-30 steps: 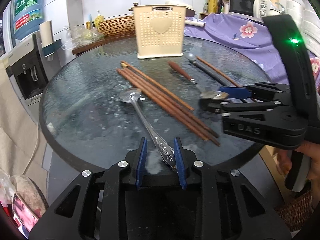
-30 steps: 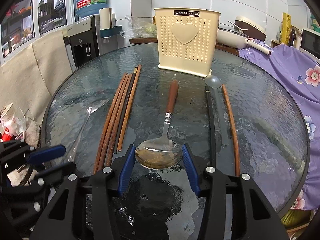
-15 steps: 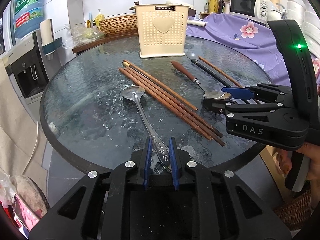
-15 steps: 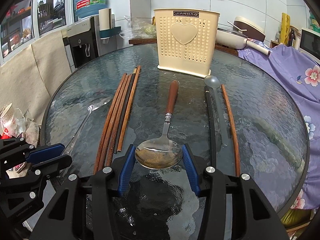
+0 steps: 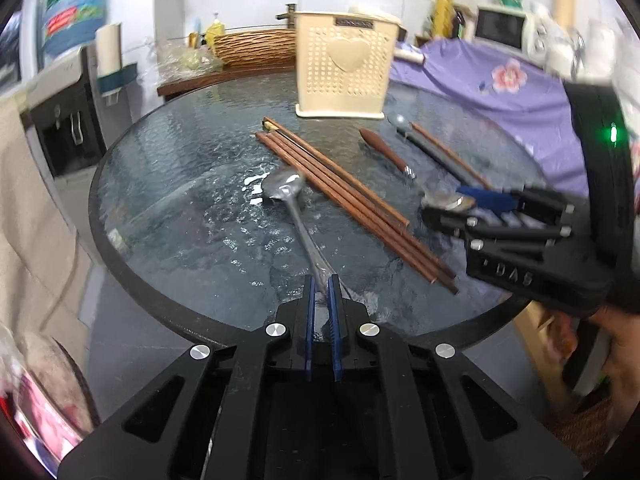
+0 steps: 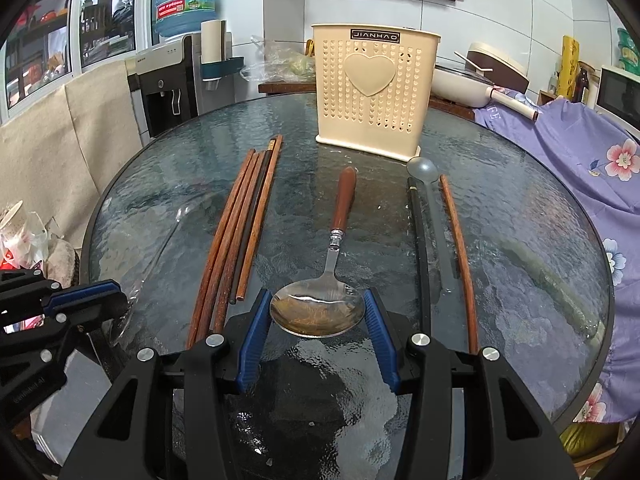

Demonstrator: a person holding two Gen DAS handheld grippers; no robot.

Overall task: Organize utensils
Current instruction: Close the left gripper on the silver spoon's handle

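Two grippers at the near edge of the round glass table (image 6: 520, 208), each lined up on a spoon.

Left gripper (image 5: 321, 292): blue pads drawn in tight on the handle end of the all-metal spoon (image 5: 294, 204). Clamped, by the look of it. Spoon's long axis runs straight out from the jaws, bowl at the far end, just beside the bundle of wooden chopsticks (image 5: 352, 204). The view is motion-blurred; cannot tell if the bowl is off the glass.

Right gripper (image 6: 318, 318): fingers spread wide, one on each side of the bowl of the wooden-handled spoon (image 6: 334, 256). Small gaps show on both sides, so not gripping yet. This spoon lies bowl toward the gripper, handle pointing away at the cream utensil holder (image 6: 374, 92), which stands upright near the far side of the table.

Also on the glass to the right: a dark chopstick (image 6: 418, 248), a long translucent spoon (image 6: 434, 224) and a single brown chopstick (image 6: 458, 248), roughly parallel, all pointing at the holder.

Key relation: holder sits dead ahead of both grippers, along the spoons' own axes. Left is the one with a load. Judgement: next comes lift, tip the spoon upright, and carry forward over the holder's rim. Risk: the thin handle pivoting in the pads.
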